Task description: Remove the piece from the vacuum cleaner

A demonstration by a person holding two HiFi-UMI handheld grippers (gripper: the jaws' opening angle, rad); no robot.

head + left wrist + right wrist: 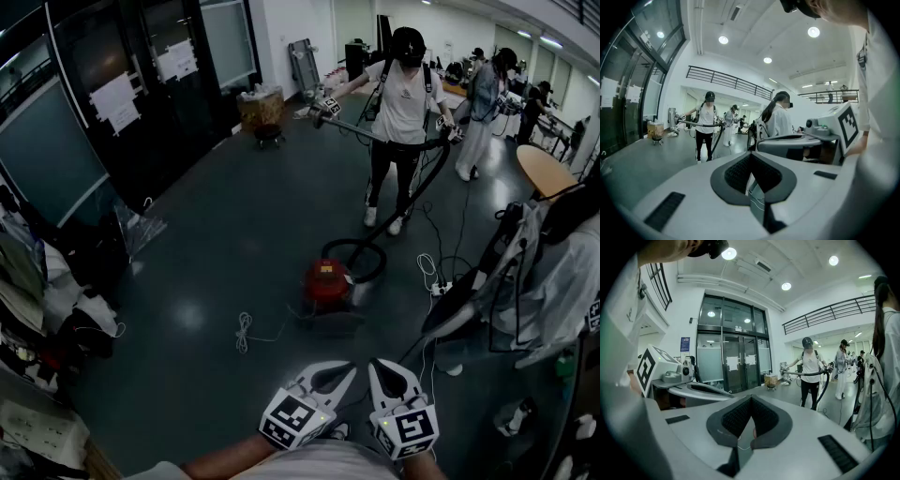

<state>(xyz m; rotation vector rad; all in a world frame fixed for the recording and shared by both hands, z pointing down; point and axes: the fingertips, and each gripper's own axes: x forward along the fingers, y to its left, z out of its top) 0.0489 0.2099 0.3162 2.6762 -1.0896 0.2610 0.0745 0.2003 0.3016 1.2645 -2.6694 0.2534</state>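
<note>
A red canister vacuum cleaner [326,281] sits on the dark floor ahead of me. Its black hose [412,202] loops up to a long wand [375,131], which a person in a white shirt [401,94] holds level with two grippers. That person and the wand also show far off in the left gripper view [706,125] and the right gripper view [809,372]. My left gripper [345,369] and right gripper [377,364] are held side by side close to my body, well short of the vacuum. Both are shut with nothing between the jaws [751,157] [751,398].
A white cable [246,330] lies coiled on the floor left of the vacuum, and a power strip [439,288] lies to its right. A person with gear [553,262] stands close at the right. Glass doors [141,84] and clutter [37,309] line the left.
</note>
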